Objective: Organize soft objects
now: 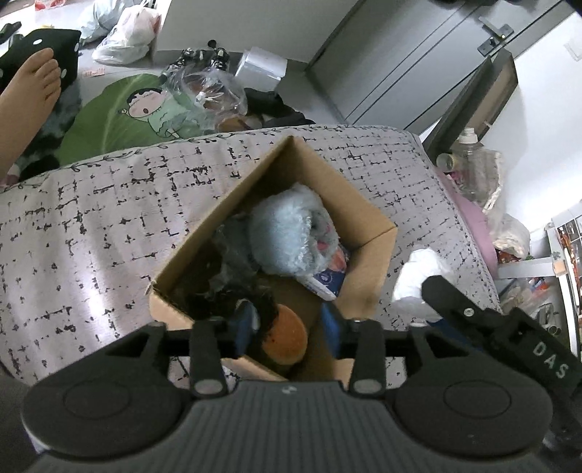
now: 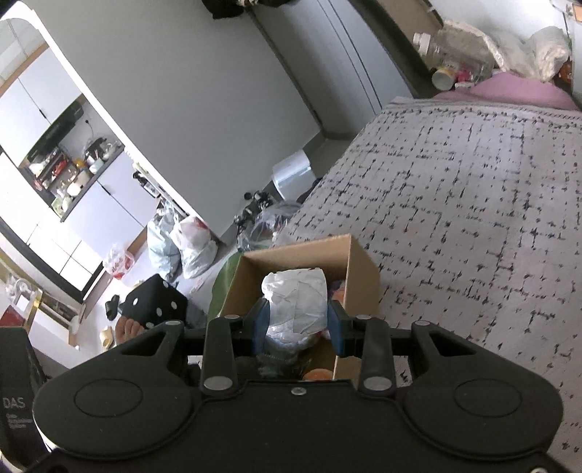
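Observation:
An open cardboard box [image 1: 367, 280] stands on the bed's grey patterned cover [image 1: 91, 225]. Inside lie a fluffy light-blue plush [image 1: 287, 233], a dark grey soft item [image 1: 232, 254] and a tissue packet [image 1: 327, 280]. My left gripper [image 1: 287, 324] hangs over the box's near corner, open, with an orange-and-black plush [image 1: 287, 338] lying loose between its blue pads. My right gripper [image 2: 296, 324] is shut on a crumpled white bundle [image 2: 294, 294] just above the same box [image 2: 360, 262]. In the left wrist view that bundle [image 1: 418, 269] shows beside the box's right wall.
A person's bare foot [image 1: 36, 83] rests at the left beside a black dice cushion [image 1: 54, 47] and a green cartoon cushion [image 1: 120, 120]. Plastic bags [image 1: 127, 32] lie on the floor. A bottle and clutter [image 1: 473, 156] crowd the bed's far right corner.

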